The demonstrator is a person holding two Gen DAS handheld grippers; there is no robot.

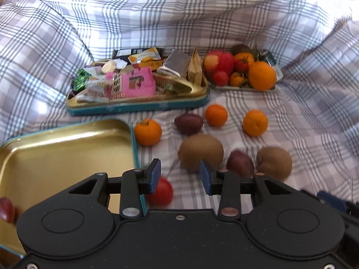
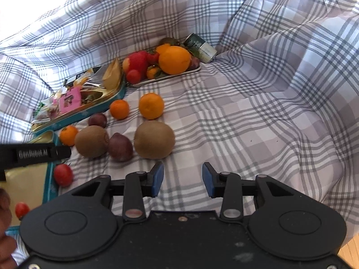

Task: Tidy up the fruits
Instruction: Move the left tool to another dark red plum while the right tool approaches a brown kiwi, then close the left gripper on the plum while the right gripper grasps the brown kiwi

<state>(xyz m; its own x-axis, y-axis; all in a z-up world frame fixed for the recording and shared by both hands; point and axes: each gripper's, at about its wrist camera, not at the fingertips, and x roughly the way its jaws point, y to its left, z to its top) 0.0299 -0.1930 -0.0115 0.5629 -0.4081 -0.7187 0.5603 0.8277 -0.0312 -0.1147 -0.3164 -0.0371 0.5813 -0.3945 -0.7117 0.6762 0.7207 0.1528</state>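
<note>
Both tools empty right now. Left tool (image 1: 180, 177) has its jaws well apart, nothing between the pads, hovering over the gap between the gold tin (image 1: 56, 157) and the loose fruit. Right tool (image 2: 182, 179) also shows a clear gap between its pads with only checked cloth (image 2: 246, 112) under it; nothing held. Loose fruit sits on the cloth ahead: two kiwis (image 1: 200, 151) (image 1: 274, 162), two dark plums (image 1: 188, 124) (image 1: 240, 163), three mandarins (image 1: 148, 132) (image 1: 216, 115) (image 1: 255, 123), and a small red tomato (image 1: 160, 192) right against the tin's teal wall, partly hidden by my left pad. One small red fruit (image 2: 22, 209) is already inside the tin, so I'd judge sorting has barely begun. Far back there's a snack tin (image 1: 139, 105) and a full fruit tray (image 1: 244, 87). Risks as I see them: the surface is soft, wrinkled fabric, not a bench, so round fruit will likely roll if a pad nudges it off-centre. The near kiwi and the plum beside it look touching or nearly so; a wide approach could shove the neighbour. The tomato hugs the tin wall, so one pad may hit the rim instead of clearing it. The left view is motion-blurred, so closing now risks a misjudged grip. The tomato is also soft; squeezing hard could split it.
</note>
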